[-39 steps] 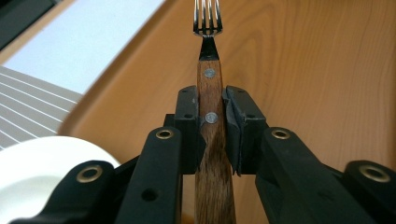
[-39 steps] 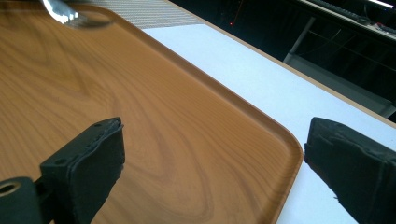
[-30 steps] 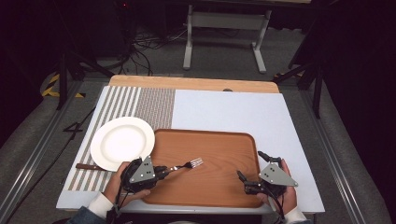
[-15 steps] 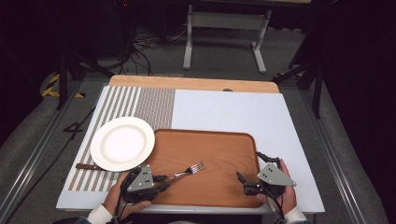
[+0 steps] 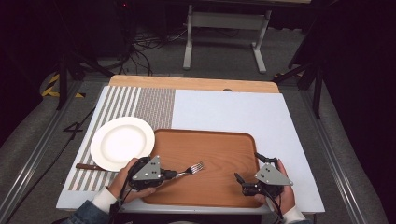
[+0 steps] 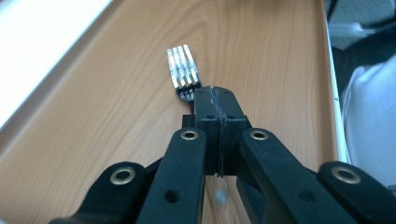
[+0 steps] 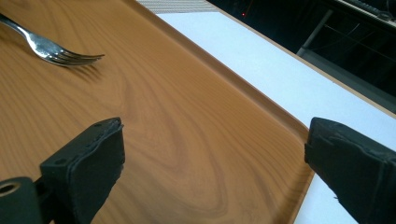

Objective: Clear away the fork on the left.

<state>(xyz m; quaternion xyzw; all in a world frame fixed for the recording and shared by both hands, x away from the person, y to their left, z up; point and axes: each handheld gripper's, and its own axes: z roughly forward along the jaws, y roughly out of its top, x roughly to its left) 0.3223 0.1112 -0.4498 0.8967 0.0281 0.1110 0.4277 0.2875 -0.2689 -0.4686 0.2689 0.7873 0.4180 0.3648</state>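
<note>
A silver fork [image 5: 195,167] lies over the brown wooden tray [image 5: 205,136], tines pointing right. My left gripper [image 5: 169,174] sits at the tray's front left and its jaws have just been closing with the fork between them. In the left gripper view the pads [image 6: 205,100] are pressed together on the neck of the fork [image 6: 183,70], with the tines sticking out ahead. My right gripper [image 5: 246,165] rests at the tray's front right corner, its jaws wide apart with nothing between them. In the right gripper view the fork [image 7: 51,50] is far off at upper left of my right gripper [image 7: 212,149].
A white plate [image 5: 122,142] sits on the striped placemat [image 5: 140,100] left of the tray, with a brown knife handle [image 5: 86,166] poking out below it. White table surface [image 5: 233,109] stretches behind and to the right of the tray.
My left gripper drew back slightly toward the person, then moved forward again, and its jaws have shut on the fork. The right gripper has stayed where it was.
</note>
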